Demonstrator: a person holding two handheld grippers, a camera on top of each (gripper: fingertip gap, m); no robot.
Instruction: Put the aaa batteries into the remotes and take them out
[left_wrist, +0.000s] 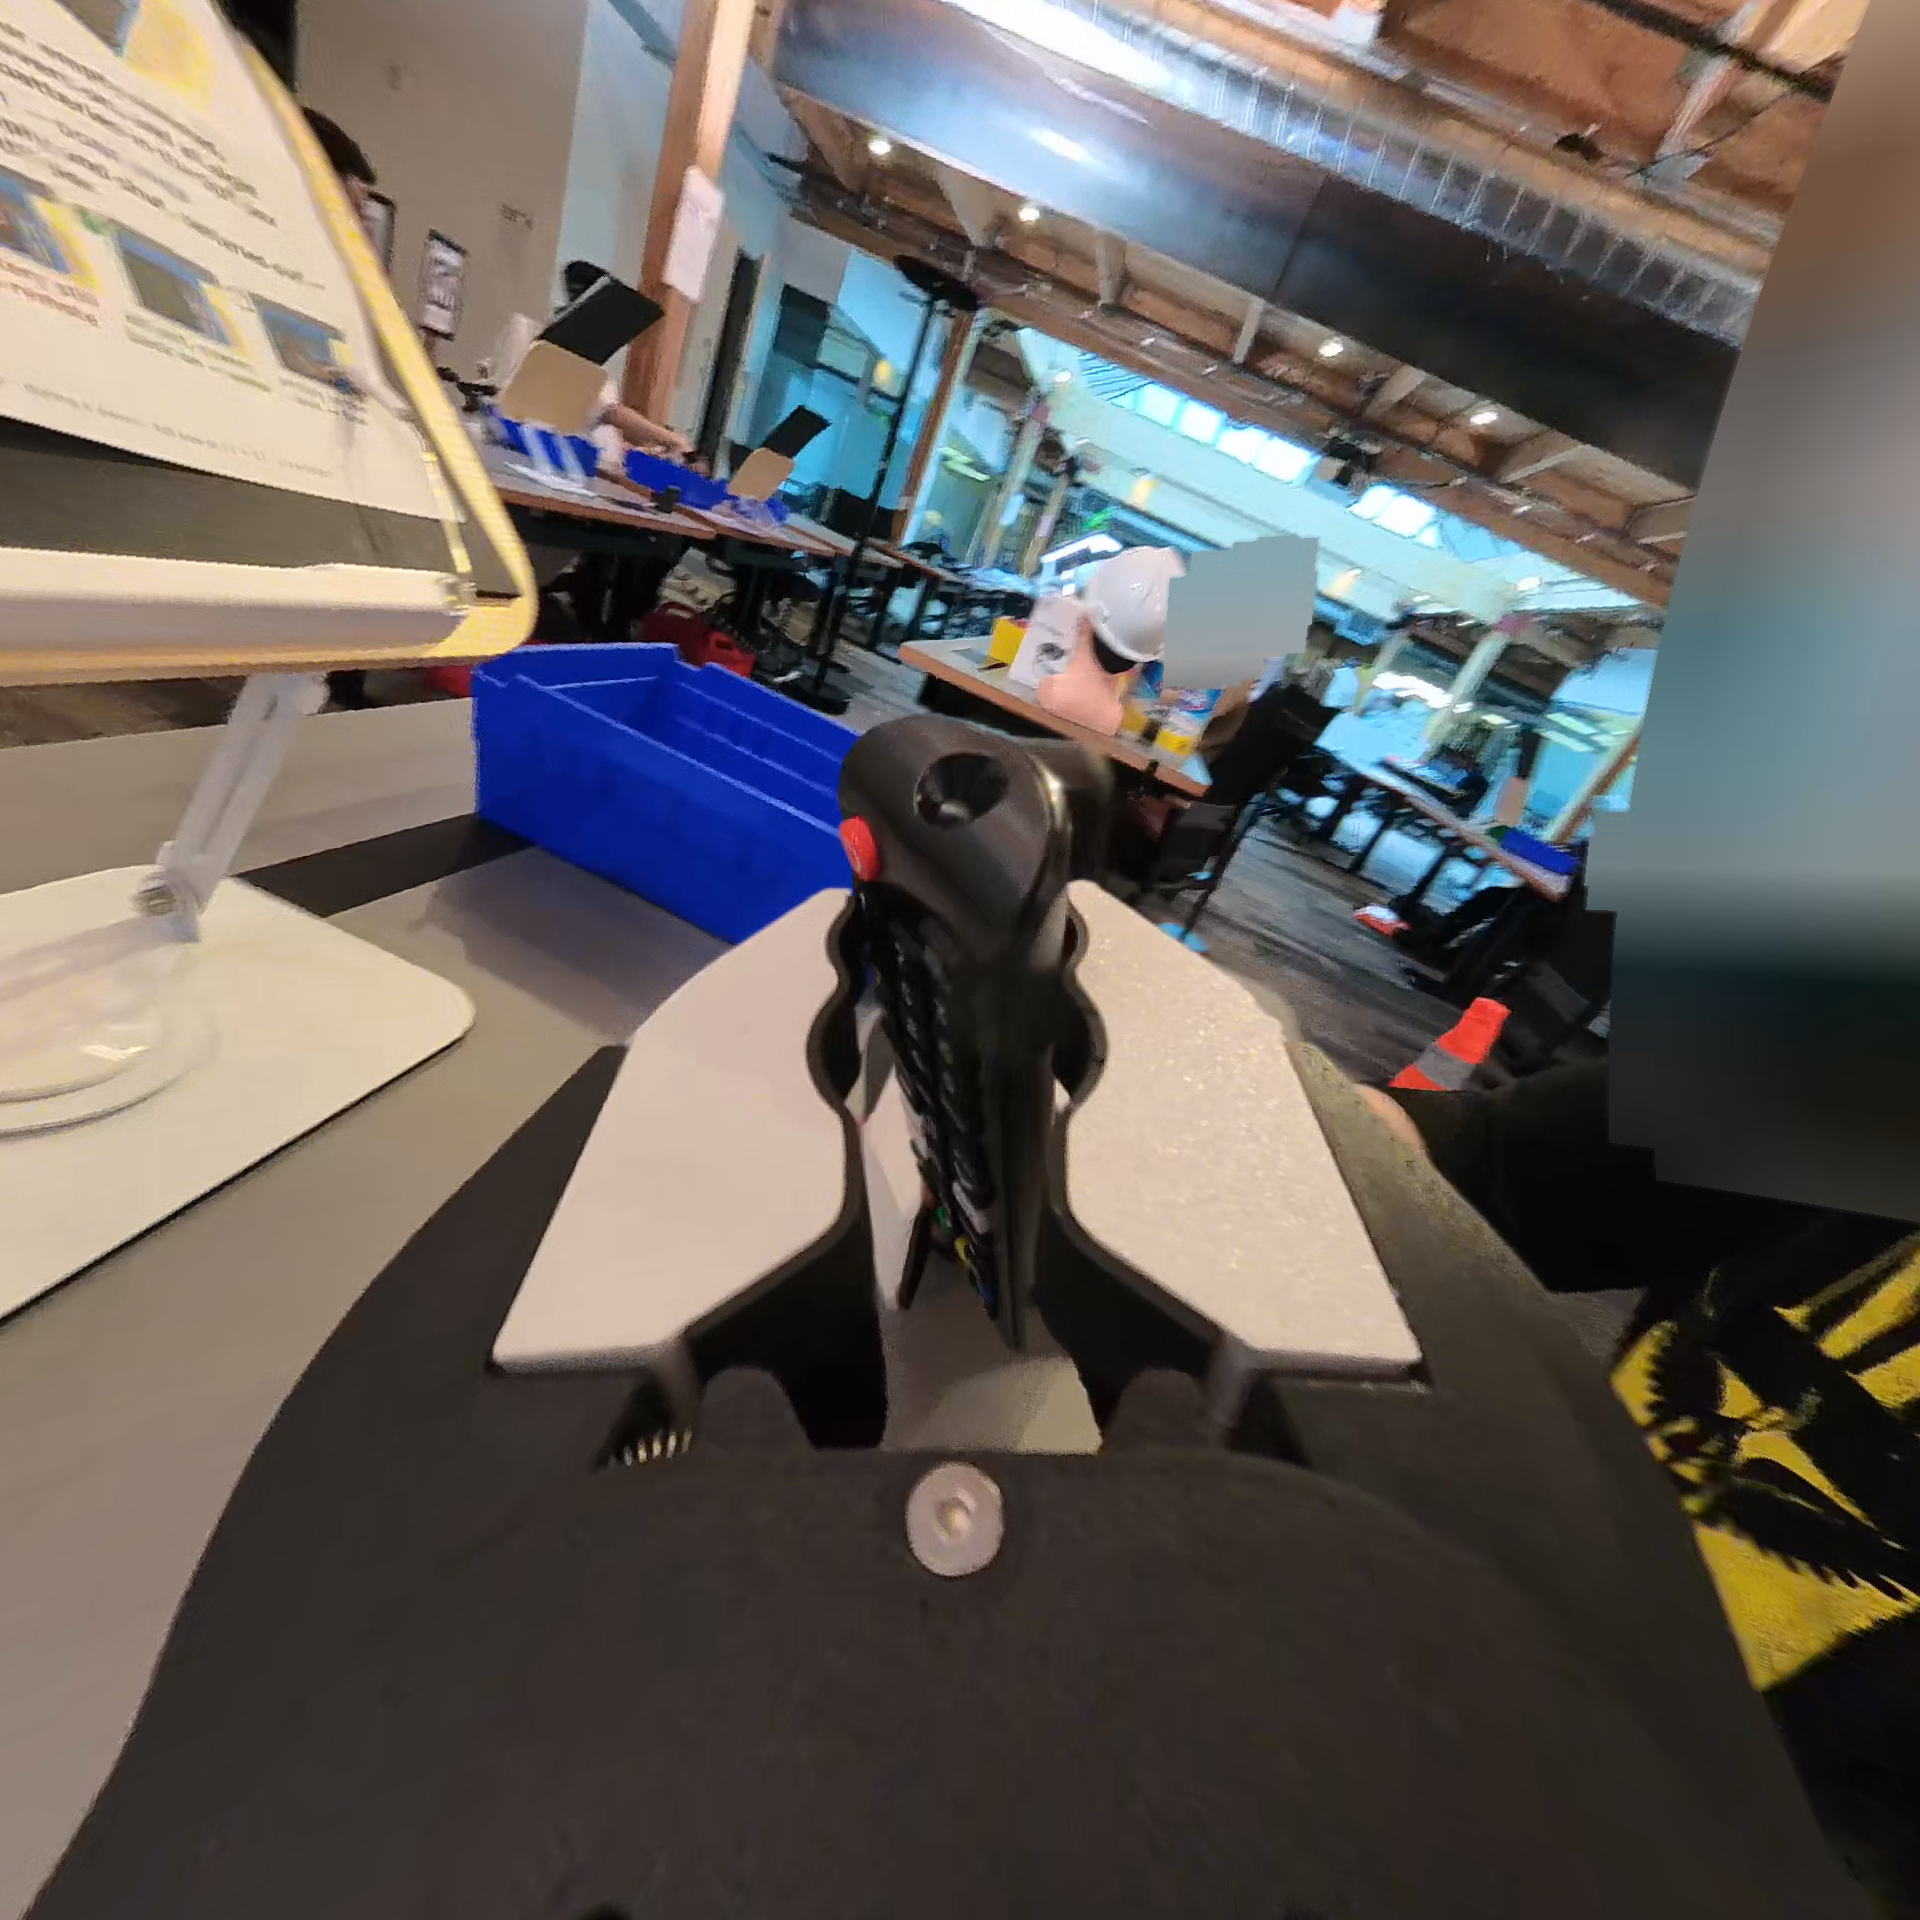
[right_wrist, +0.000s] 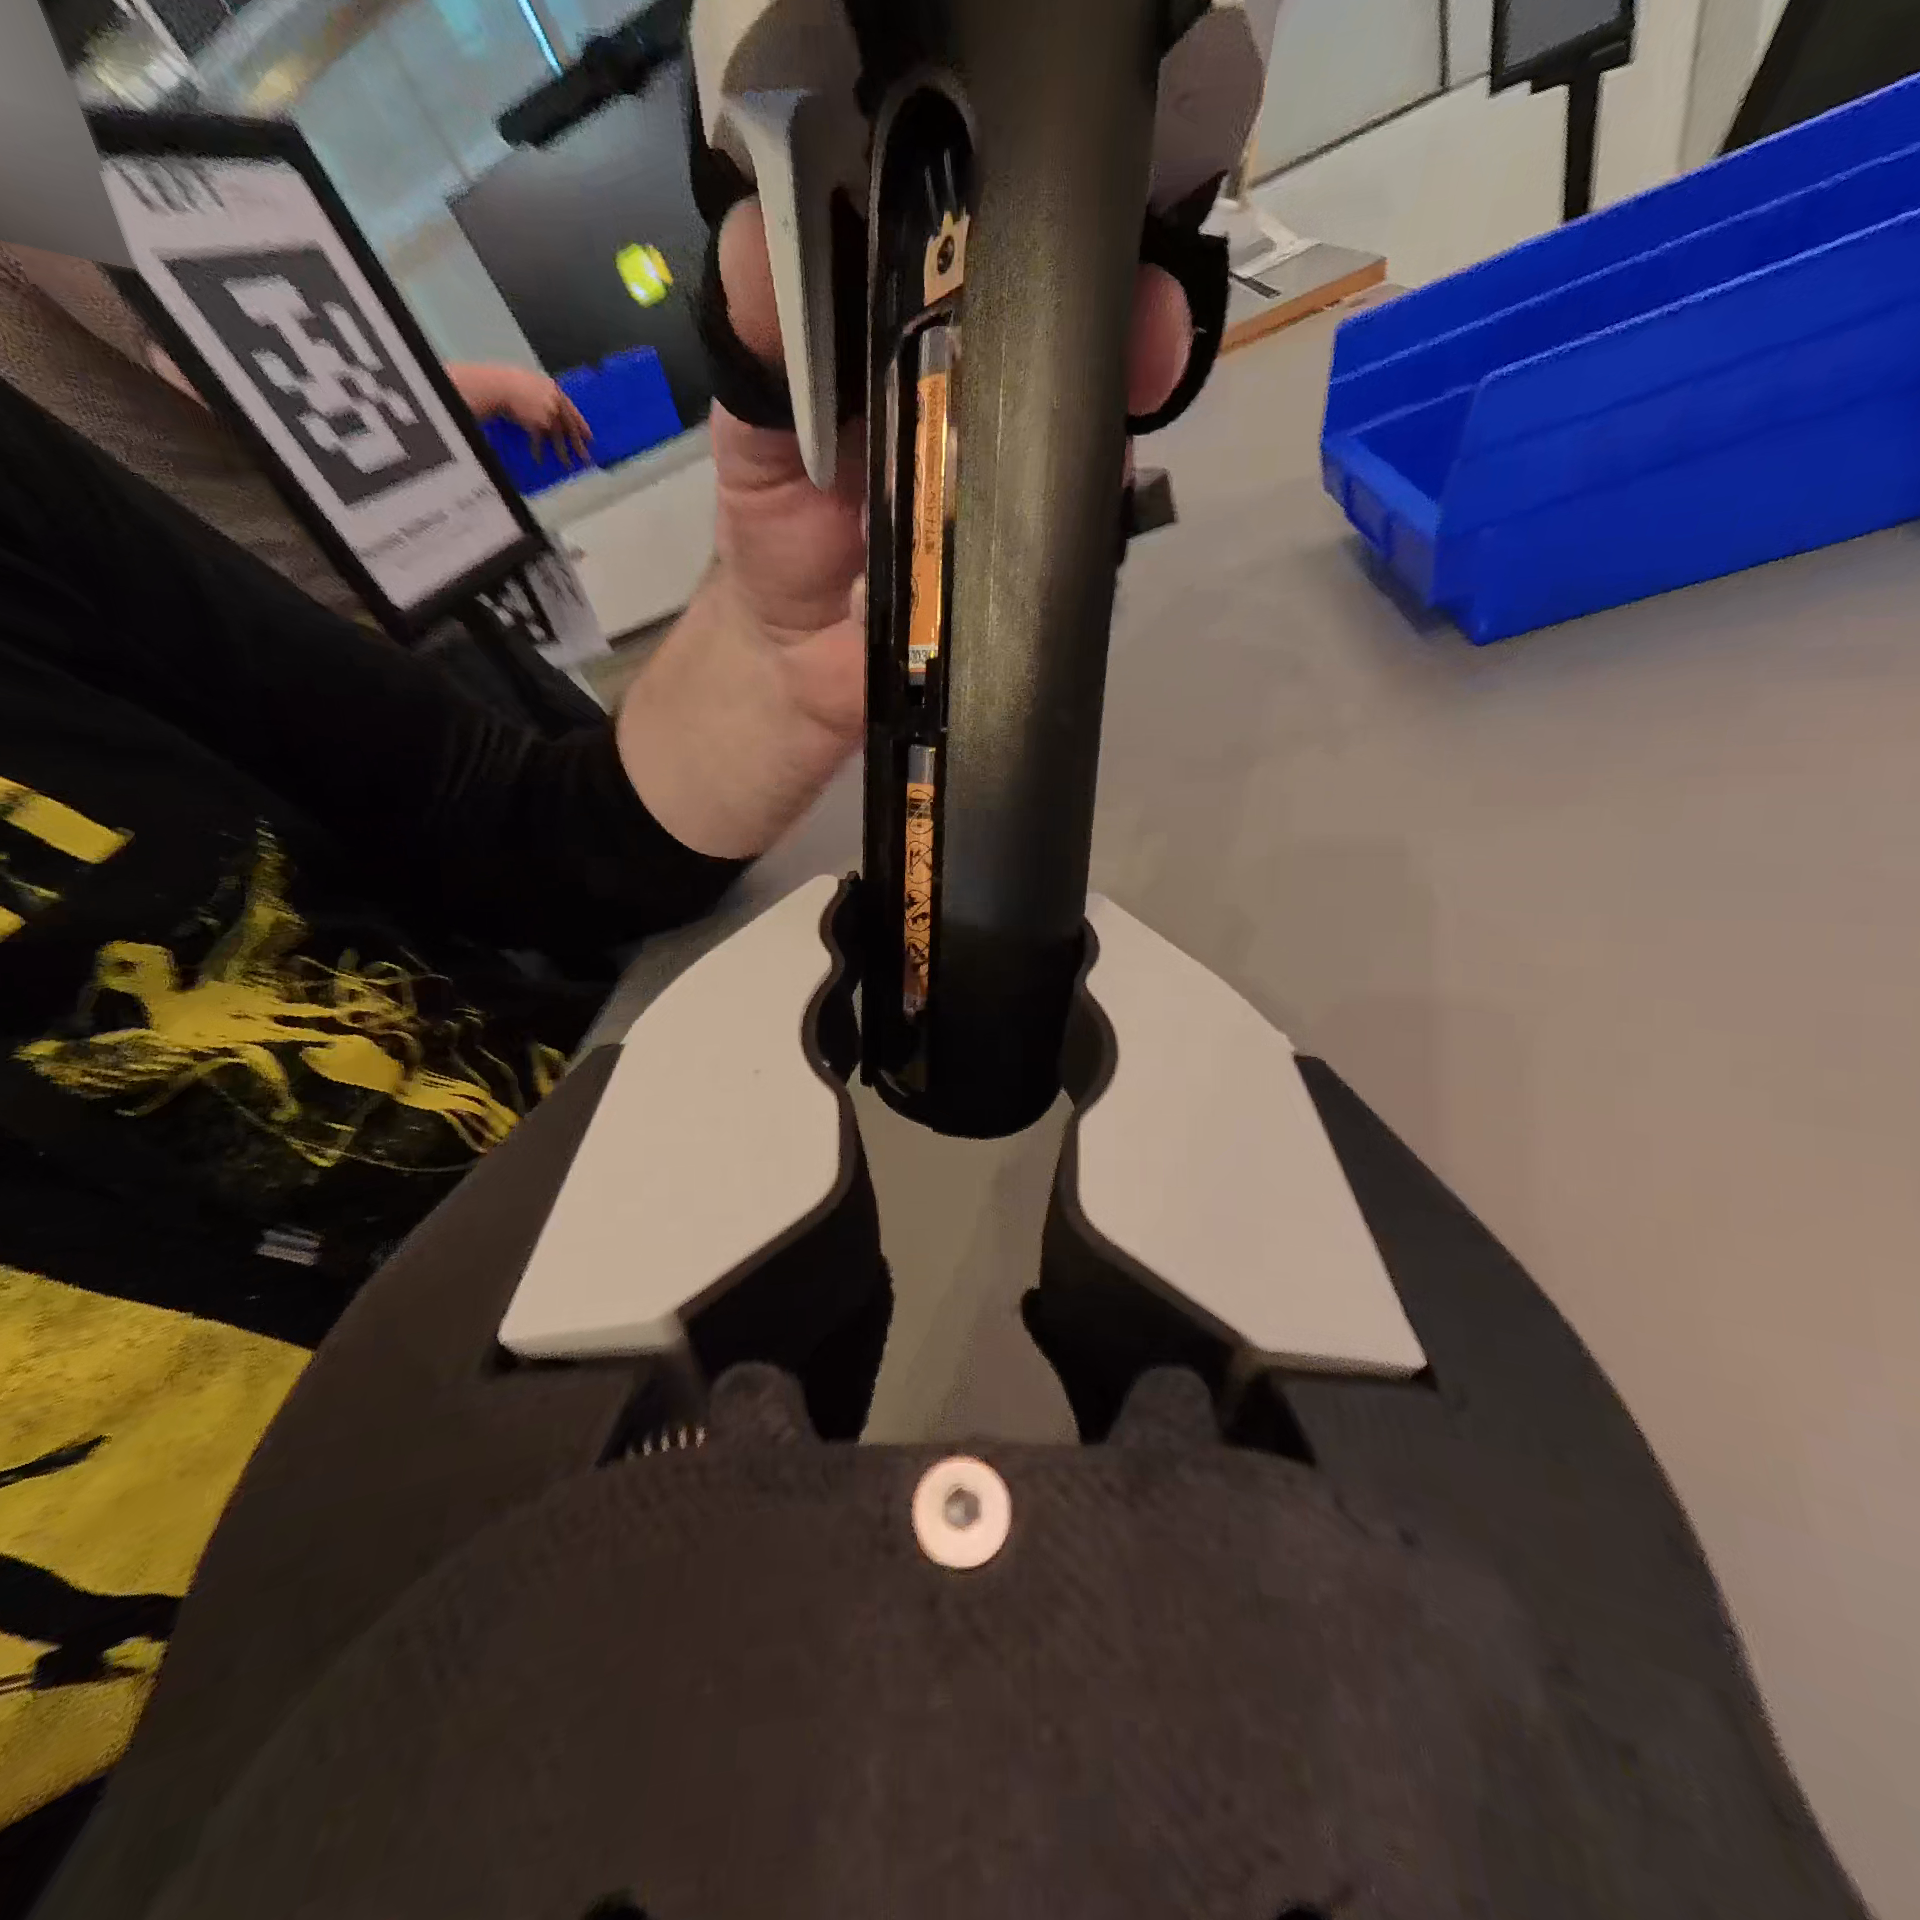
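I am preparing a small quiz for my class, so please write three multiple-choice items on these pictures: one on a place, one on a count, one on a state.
1. Where does the blue bin stand?
A) on the grey table
B) on the floor
C) on a chair

2. How many batteries lie in the remote's uncovered compartment?
A) none
B) two
C) four

3. What is the state of the right tool?
A) open, empty
B) shut on the remote
C) lying on the table

Answers:
1 A, its base rests on the tabletop.
2 B, two orange ones sit end to end.
3 B, it clamps the remote's end.
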